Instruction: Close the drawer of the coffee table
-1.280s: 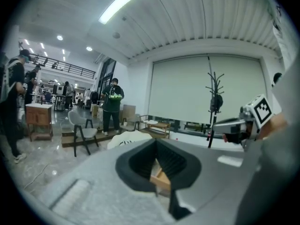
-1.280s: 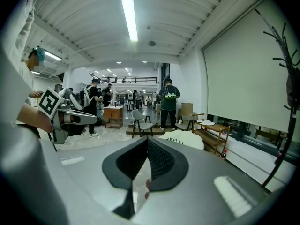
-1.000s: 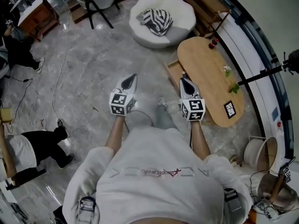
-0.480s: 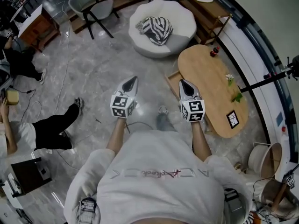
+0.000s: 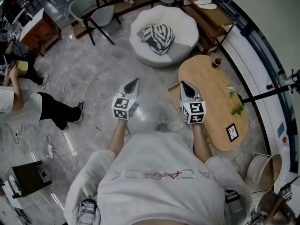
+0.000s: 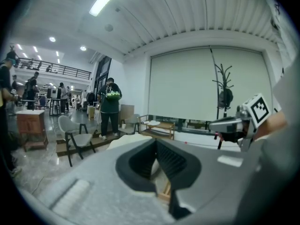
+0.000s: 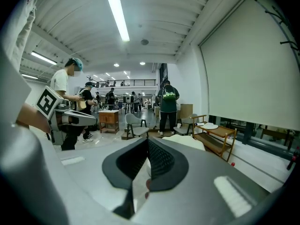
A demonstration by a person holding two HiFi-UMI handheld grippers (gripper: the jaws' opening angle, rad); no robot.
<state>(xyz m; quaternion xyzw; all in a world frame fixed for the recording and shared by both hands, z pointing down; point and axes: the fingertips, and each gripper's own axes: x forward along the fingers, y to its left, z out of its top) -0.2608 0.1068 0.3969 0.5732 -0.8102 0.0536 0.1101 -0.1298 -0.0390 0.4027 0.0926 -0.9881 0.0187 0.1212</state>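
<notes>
The drawer [image 5: 172,92] is pulled out of the long side of the oval wooden coffee table [image 5: 211,86]. Only a bit of its inside shows, and that bit looks like bare wood. On the table top are a small red thing [image 5: 216,62], a little plant [image 5: 231,92] and a black-and-white card [image 5: 231,132]. A striped cushion [image 5: 158,33] lies on the round white seat [image 5: 183,22] past the table.

The right gripper [image 5: 182,83] is squeezed tight with nothing in it. From the head view its tip sits over the open drawer, but I cannot tell if it touches. The left gripper [image 5: 135,80] is squeezed tight and empty too. It is over the shiny floor, well apart from the drawer.

Only the head view shows the table top. The gripper views show other things: a person in a green top [image 6: 109,108] standing by grey chairs, and a coat stand [image 6: 224,95] by a big pale blind. A corner of light wood shows low between the left gripper's jaws.
</notes>
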